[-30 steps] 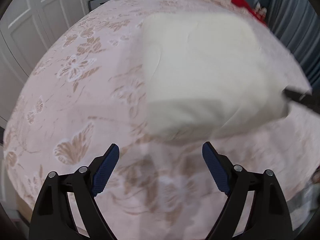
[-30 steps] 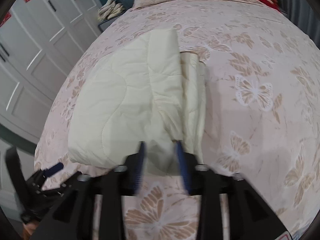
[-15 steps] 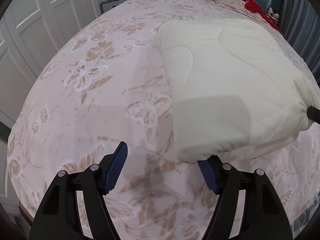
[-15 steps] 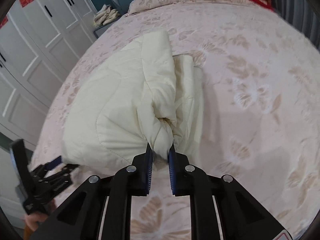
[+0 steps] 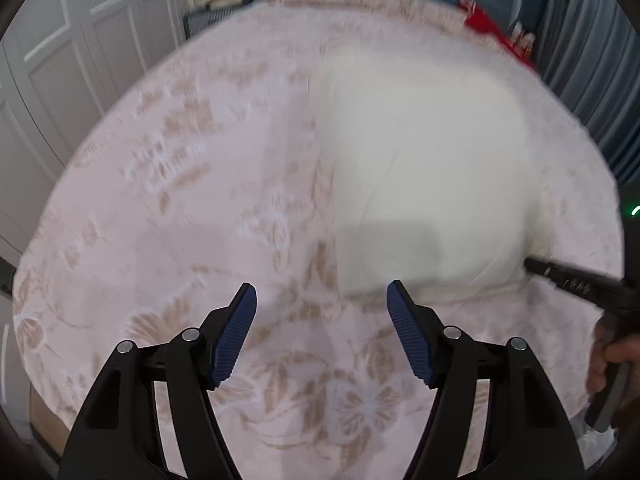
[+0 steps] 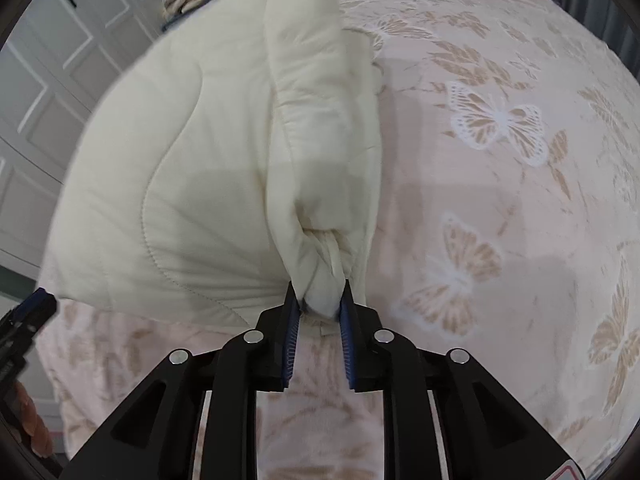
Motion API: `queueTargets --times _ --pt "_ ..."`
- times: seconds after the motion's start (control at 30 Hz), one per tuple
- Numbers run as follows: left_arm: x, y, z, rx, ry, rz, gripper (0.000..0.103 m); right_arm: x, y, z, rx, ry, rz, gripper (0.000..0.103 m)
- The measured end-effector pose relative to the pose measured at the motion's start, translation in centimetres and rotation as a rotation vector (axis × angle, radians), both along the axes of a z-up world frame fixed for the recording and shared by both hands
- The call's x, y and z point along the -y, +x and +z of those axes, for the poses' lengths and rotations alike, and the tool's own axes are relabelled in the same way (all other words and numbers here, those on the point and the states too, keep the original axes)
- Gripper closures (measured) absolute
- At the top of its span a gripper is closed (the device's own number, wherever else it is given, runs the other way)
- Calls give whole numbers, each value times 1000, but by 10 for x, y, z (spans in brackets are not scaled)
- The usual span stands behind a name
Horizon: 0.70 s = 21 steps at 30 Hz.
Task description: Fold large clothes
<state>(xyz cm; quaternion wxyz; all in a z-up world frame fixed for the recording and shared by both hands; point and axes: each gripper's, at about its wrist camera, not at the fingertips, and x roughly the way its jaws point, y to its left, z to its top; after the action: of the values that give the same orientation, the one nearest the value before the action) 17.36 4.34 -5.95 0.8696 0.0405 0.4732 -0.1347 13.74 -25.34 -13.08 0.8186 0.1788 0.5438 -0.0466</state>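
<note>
The bed (image 5: 224, 184) carries your cream quilted garment (image 6: 192, 168), folded. Your right claw (image 6: 320, 300) pinches its bunched near corner, having just eased slightly wider. Your left claw (image 5: 322, 300) stands wide, gripping nothing.

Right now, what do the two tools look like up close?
Both match: the left tool and right tool have matte black angular linkage arms with silver rivets and ribbed blue pads. No cables or sleeves show; a red-edged label corner shows on the right tool.
</note>
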Motion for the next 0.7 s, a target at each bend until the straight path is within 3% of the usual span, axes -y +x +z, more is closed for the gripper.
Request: queueTargets --times 0.1,0.23,0.47,0.57,0.7 --pt "3 22 12 19 -28 12 35 1 -7 9 1 34 -12 81" --pt "29 63 -6 -30 -18 -3 36 1 -11 32 14 35 -31 80" --pt "67 70 -13 -44 35 -32 36 -20 5 101 134 -141 27 80" --pt "74 72 -16 -53 54 -26 36 -32 29 101 136 -204 83 82" --pt "80 75 -19 -57 71 -17 36 -35 50 69 52 -245 108 87"
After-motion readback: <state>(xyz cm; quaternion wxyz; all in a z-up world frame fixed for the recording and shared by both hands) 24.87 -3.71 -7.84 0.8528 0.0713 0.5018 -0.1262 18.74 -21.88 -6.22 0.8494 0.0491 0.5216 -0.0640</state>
